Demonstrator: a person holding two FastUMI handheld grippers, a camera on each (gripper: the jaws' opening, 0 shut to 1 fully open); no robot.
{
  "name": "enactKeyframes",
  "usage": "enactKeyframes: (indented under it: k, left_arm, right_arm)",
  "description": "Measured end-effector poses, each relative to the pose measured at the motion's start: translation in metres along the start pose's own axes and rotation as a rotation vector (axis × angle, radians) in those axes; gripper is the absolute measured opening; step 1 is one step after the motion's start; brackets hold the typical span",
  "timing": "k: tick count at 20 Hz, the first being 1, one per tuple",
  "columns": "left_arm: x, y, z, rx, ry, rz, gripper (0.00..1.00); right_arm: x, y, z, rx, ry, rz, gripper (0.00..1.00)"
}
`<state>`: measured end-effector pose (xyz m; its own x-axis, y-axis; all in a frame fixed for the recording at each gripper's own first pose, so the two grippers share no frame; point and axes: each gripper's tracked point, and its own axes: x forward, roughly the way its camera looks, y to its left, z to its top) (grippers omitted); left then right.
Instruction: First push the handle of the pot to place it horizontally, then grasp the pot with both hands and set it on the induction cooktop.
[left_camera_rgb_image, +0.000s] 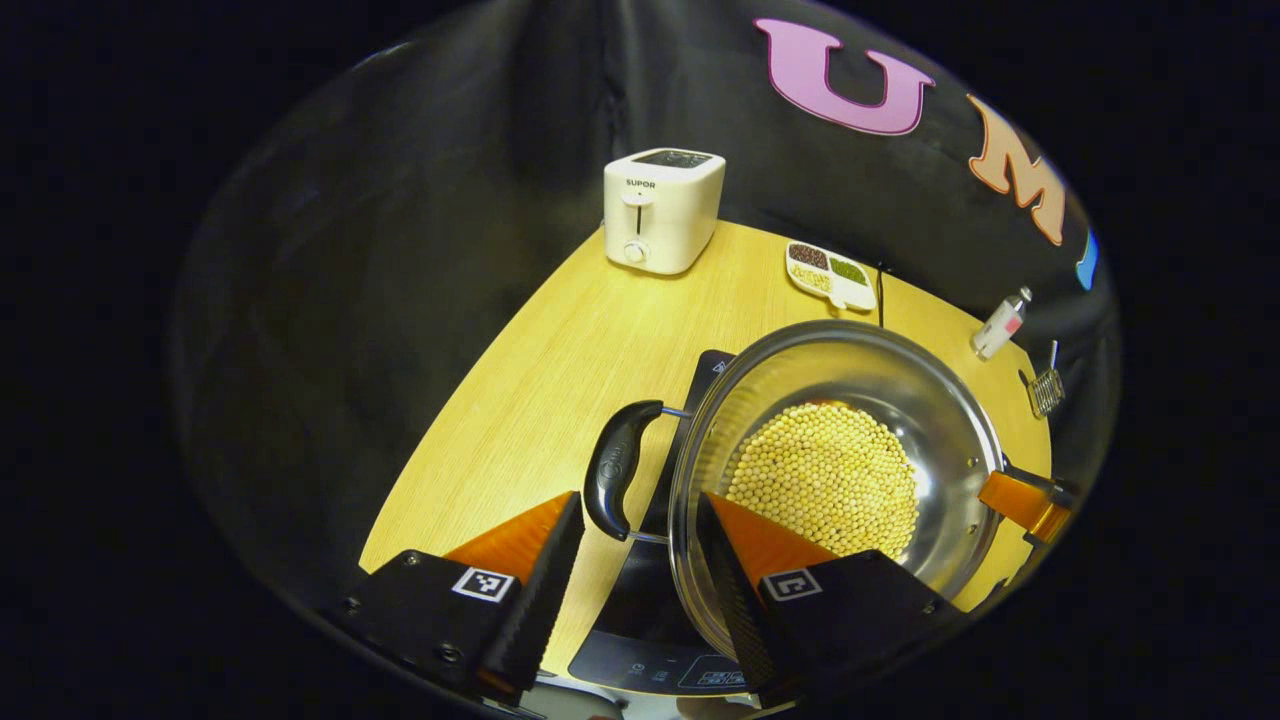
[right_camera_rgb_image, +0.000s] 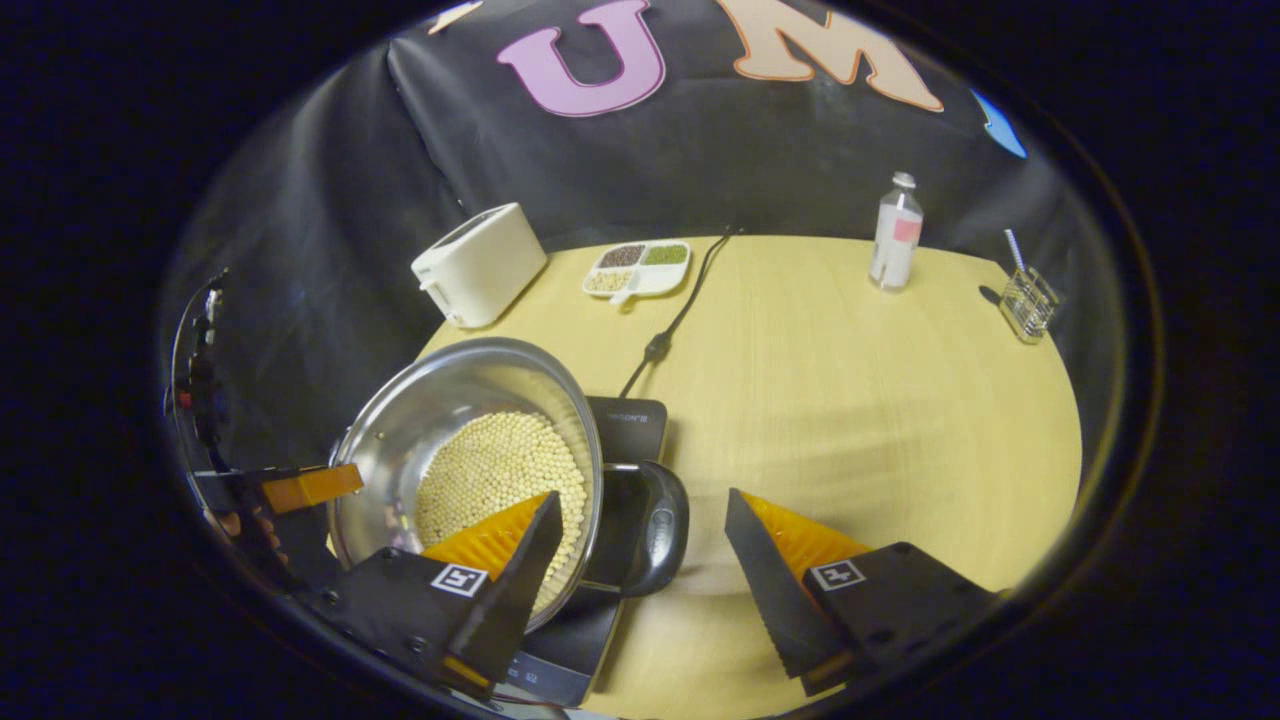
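While both grippers hang over the table (right_camera_rgb_image: 860, 400), we count one pot (left_camera_rgb_image: 950, 400), one cooktop (left_camera_rgb_image: 640, 610), one toaster (left_camera_rgb_image: 662, 210), one divided dish (left_camera_rgb_image: 832, 274), one bottle (right_camera_rgb_image: 895, 232) and one small wire rack (right_camera_rgb_image: 1028, 304).

The pot sits on the cooktop, near the table's front edge. It holds a single heap of pale yellow beans (left_camera_rgb_image: 825, 475), covering the bottom; the upper wall is bare metal. We count two handles on the pot, one on each side, both lying about level with the rim: handle A (left_camera_rgb_image: 615, 468) in the left gripper view, handle B (right_camera_rgb_image: 655, 530) in the right gripper view.

The dish has several compartments: dark grains, green grains and pale grains, each in its own section. We cannot tell the exact number of sections. The rack holds one thin straw-like stick. The bottle is capped; contents not readable. A black cord (right_camera_rgb_image: 680, 310) runs from the cooktop toward the back wall.

Left gripper (left_camera_rgb_image: 640, 530): fingers spread wide, nothing clamped. Handle A lies in the gap between them; one finger overlaps the pot's rim in the view; contact cannot be judged.

Right gripper (right_camera_rgb_image: 640, 535): fingers likewise spread, nothing clamped. Handle B lies between them, with one finger over the beans side of the rim. In this view the other gripper shows at the pot's far side, a hand (right_camera_rgb_image: 245, 530) behind it.
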<state>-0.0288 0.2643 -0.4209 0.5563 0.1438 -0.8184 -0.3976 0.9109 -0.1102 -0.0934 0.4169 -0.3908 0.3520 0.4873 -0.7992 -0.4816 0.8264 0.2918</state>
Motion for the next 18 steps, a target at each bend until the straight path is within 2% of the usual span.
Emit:
enactKeyframes:
  k: [1, 2, 6, 7, 10, 12, 13, 14, 16, 17, 18]
  left_arm:
    - [-0.004, -0.001, -0.001, -0.004, -0.007, 0.001, 0.75]
    - [-0.009, -0.002, 0.000, -0.009, -0.020, 0.000, 0.77]
    - [-0.029, -0.015, 0.008, -0.020, -0.089, -0.013, 0.76]
    - [-0.036, -0.019, 0.013, -0.021, -0.120, -0.016, 0.77]
    - [-0.061, -0.036, 0.034, -0.021, -0.218, -0.032, 0.75]
    - [-0.087, -0.050, 0.049, -0.012, -0.293, -0.041, 0.76]
    - [-0.100, -0.058, 0.058, -0.006, -0.329, -0.045, 0.75]
    - [-0.112, -0.067, 0.065, 0.000, -0.364, -0.048, 0.75]
    - [-0.140, -0.085, 0.080, 0.007, -0.433, -0.052, 0.75]
    - [-0.153, -0.096, 0.086, 0.014, -0.466, -0.057, 0.75]
    - [-0.167, -0.108, 0.094, 0.023, -0.497, -0.064, 0.74]
  right_arm:
    - [-0.004, 0.000, 0.001, -0.004, -0.009, 0.002, 0.95]
    - [-0.007, -0.002, 0.004, -0.012, -0.022, 0.005, 1.00]
    - [-0.025, -0.010, 0.018, -0.057, -0.098, 0.008, 1.00]
    - [-0.033, -0.012, 0.024, -0.062, -0.133, 0.008, 0.94]
    - [-0.060, -0.028, 0.048, -0.081, -0.240, -0.017, 1.00]
    - [-0.087, -0.043, 0.074, -0.109, -0.344, -0.053, 1.00]
    - [-0.100, -0.049, 0.086, -0.119, -0.389, -0.067, 0.94]
    - [-0.116, -0.057, 0.100, -0.132, -0.439, -0.085, 1.00]
    - [-0.153, -0.071, 0.124, -0.156, -0.537, -0.121, 1.00]
    - [-0.174, -0.078, 0.135, -0.168, -0.583, -0.142, 0.94]
    - [-0.193, -0.087, 0.146, -0.178, -0.623, -0.165, 0.94]
